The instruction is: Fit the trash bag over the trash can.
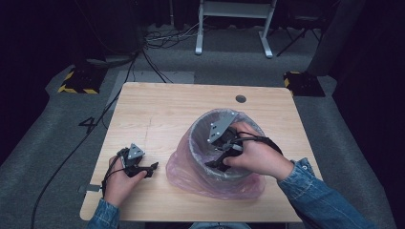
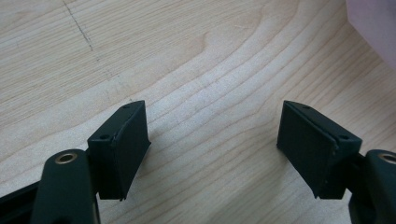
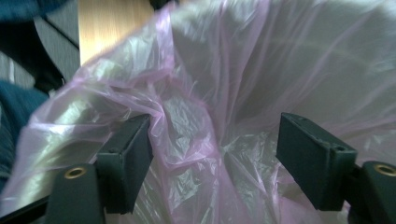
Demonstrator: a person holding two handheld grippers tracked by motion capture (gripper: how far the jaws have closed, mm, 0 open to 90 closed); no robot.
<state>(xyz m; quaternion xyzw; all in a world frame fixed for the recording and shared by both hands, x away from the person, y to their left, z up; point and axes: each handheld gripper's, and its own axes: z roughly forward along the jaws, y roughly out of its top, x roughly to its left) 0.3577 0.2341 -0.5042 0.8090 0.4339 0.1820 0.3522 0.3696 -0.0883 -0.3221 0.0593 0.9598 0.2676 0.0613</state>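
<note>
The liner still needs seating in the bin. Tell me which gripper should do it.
Right. The right gripper is open inside the bin, with the pink bag bunched between its jaws. The left gripper is open over bare table, apart from the bag.

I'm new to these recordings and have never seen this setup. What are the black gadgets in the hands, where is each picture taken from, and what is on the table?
A person holds a hand-operated two-jaw gripper in each hand; there is no robot. The high view looks down on a wooden table. On it stands a bin lined with a pink bag. The left gripper rests on the table; its own camera shows its jaws open over bare wood. The right gripper reaches inside the bin; its camera shows its jaws open with crumpled bag between them. Neither holds anything.
</note>
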